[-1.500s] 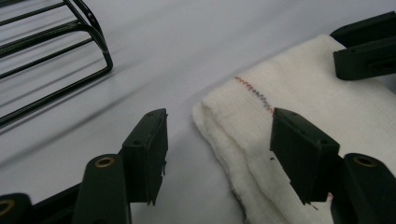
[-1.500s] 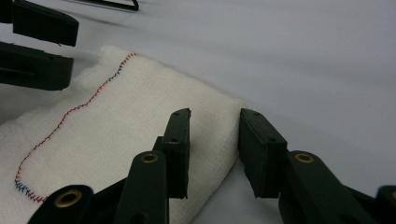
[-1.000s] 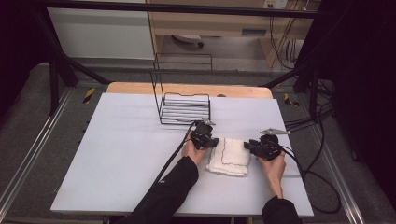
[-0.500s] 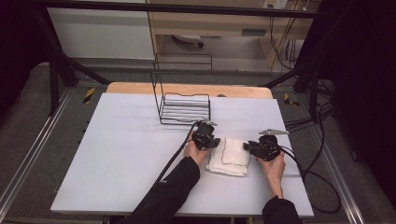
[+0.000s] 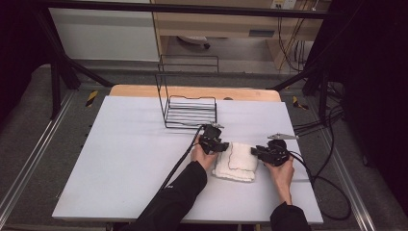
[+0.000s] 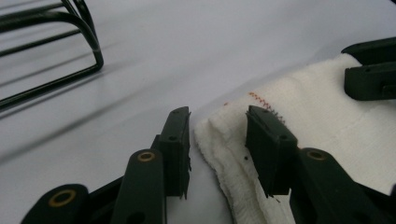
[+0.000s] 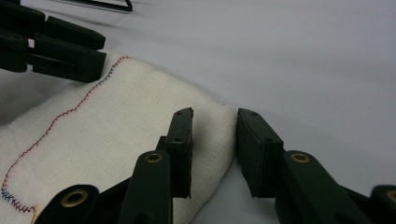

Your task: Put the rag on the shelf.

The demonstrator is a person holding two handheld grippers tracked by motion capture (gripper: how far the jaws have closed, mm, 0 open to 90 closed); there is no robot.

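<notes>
A folded white cloth (image 5: 235, 161) with a wavy stitched line lies on the pale counter (image 5: 120, 159), toward the near right, in front of a black wire rack (image 5: 190, 111). The left claw (image 6: 217, 135) straddles the cloth's left edge: one jaw stands on bare counter, the other over the fabric. Its jaws have just opened a little, with the thick folded hem between them, and the pads do not look pressed in, so I'd call it released. The right claw (image 7: 214, 140) straddles the opposite edge the same way, the rolled border in its gap, also unclenched as far as I can see. To do this grab well, I'd say each claw should sink low enough to catch every layer of the fold, then close evenly on both sides before any lifting.
</notes>
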